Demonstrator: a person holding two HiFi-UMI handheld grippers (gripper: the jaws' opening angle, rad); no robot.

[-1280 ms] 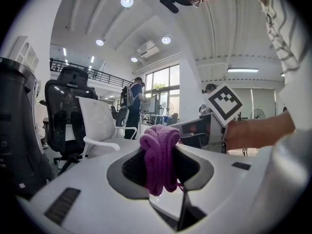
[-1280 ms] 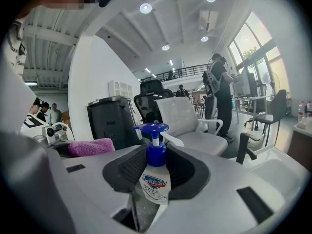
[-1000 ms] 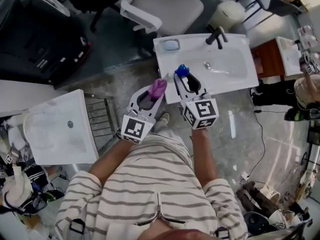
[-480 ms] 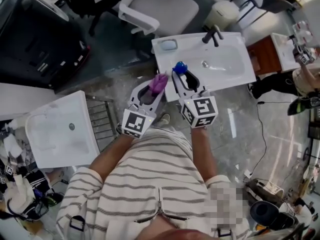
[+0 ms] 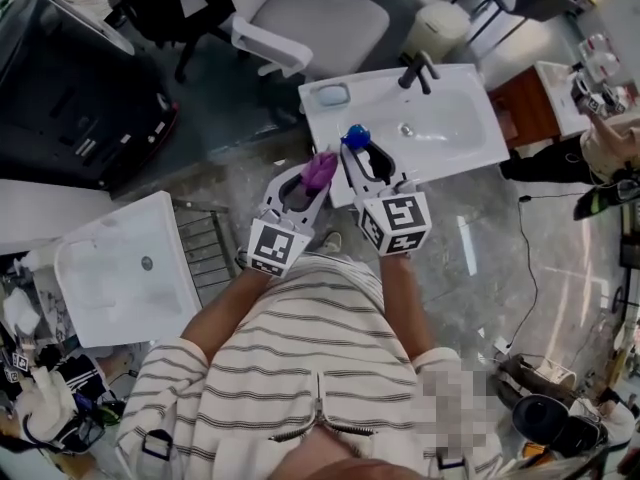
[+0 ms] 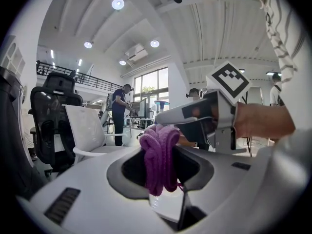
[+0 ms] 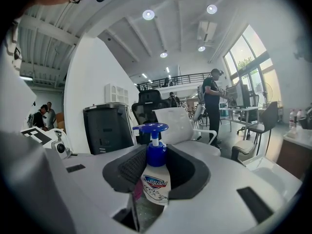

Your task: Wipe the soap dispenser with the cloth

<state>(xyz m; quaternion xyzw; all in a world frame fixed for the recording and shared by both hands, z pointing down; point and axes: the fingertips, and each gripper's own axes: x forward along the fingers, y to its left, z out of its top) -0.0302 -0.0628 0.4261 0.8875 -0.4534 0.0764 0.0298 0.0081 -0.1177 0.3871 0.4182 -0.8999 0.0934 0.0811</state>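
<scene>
Purple cloth [image 6: 160, 155]: pinched in left tool [image 5: 318, 174].
Soap dispenser [image 7: 155, 179]: upright, gripped by right tool [image 5: 358, 154], just right of cloth.

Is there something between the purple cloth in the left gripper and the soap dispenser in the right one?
Nothing visible does. The cloth and the soap dispenser are held side by side, apart, with only open air in the gap between them.

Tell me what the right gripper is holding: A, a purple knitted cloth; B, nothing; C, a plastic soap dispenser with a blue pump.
C: the right gripper clamps the plastic soap dispenser with a blue pump; the left gripper holds the purple knitted cloth.
</scene>
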